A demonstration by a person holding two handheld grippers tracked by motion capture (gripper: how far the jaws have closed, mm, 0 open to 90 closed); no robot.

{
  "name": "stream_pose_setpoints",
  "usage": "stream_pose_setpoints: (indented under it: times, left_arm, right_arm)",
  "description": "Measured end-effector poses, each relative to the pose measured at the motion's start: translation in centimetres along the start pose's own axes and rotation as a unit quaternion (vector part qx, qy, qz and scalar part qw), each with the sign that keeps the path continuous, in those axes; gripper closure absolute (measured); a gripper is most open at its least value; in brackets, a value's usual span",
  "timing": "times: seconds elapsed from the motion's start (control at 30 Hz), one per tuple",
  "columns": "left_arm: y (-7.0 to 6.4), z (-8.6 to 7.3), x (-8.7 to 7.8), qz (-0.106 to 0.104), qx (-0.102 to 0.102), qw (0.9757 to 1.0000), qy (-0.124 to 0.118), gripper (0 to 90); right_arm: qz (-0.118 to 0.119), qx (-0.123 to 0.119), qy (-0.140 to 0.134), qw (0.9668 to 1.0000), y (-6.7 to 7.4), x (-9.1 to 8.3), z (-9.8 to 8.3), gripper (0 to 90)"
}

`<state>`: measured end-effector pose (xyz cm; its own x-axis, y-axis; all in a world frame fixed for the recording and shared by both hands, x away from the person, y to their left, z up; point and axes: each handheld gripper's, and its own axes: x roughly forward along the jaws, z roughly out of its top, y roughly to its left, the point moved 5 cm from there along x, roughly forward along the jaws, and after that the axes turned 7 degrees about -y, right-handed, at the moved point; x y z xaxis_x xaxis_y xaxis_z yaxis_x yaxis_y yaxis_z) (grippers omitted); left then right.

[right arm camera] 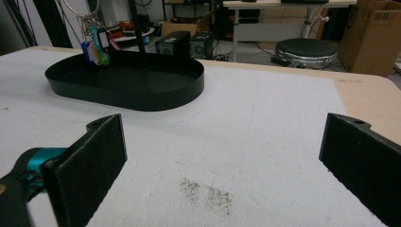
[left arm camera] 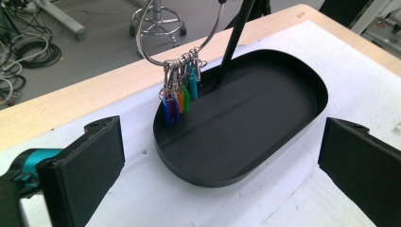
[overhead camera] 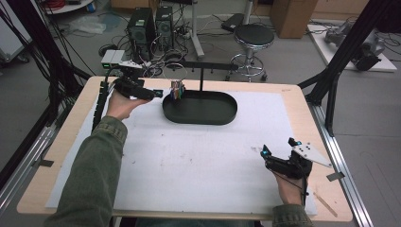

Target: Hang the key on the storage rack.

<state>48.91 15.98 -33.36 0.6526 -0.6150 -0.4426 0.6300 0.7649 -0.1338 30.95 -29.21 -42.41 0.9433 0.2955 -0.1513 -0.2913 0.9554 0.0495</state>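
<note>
A: High view? The left hand-held gripper (overhead camera: 150, 93) sat nearer the key tags (overhead camera: 177, 91), which hung at three o'clock over the tray (overhead camera: 227, 113) rim; its jaws perhaps spread.

B: Left gripper view: jaws spread, empty; the ring (left arm camera: 182, 33) with the tags hung upright at twelve.

A: Right gripper view: the right hand-held gripper (right arm camera: 222, 156) gaped, tags far at eleven.

table (overhead camera: 61, 142) wood | white mat (overhead camera: 189, 156) on it | black tray (overhead camera: 201, 116) on mat

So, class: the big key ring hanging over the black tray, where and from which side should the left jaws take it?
Grip the bare wire of the key ring above the coloured tags, from the tray's left end, where the left gripper waits open. The hoop hangs upright; the tags crowd its bottom.
</note>
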Motion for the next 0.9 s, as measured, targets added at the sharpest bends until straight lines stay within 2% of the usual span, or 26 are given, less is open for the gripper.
stream_pose_setpoints:
  times: [0.13, 0.47, 0.53, 0.77, 0.9]
  left_arm:
    - [-0.2, -0.3, -0.9, 0.006, -0.001, 0.9999, -0.011, 1.6]
    - [-0.7, -1.2, -2.3, 0.005, 0.012, 0.9998, -0.016, 1.6]
    - [-0.5, -1.9, -2.5, 0.013, 0.017, 0.9997, -0.008, 1.6]
    - [-0.1, -3.6, -3.1, 0.020, 0.012, 0.9997, -0.007, 1.6]
    - [0.4, -4.6, -3.8, 0.033, 0.014, 0.9993, -0.007, 1.6]
  right_arm:
    - [-0.001, 0.000, 0.001, 1.0000, 0.0, 0.0, 0.0, 0.5]
    - [0.000, -0.002, 0.004, 1.0000, 0.2, 0.0, -0.1, 0.5]
    - [0.001, -0.001, 0.005, 1.0000, 0.2, 0.0, -0.1, 0.5]
    - [0.003, -0.003, 0.005, 1.0000, 0.2, 0.1, -0.1, 0.5]
    - [0.004, -0.003, 0.006, 1.0000, 0.2, 0.1, -0.1, 0.5]
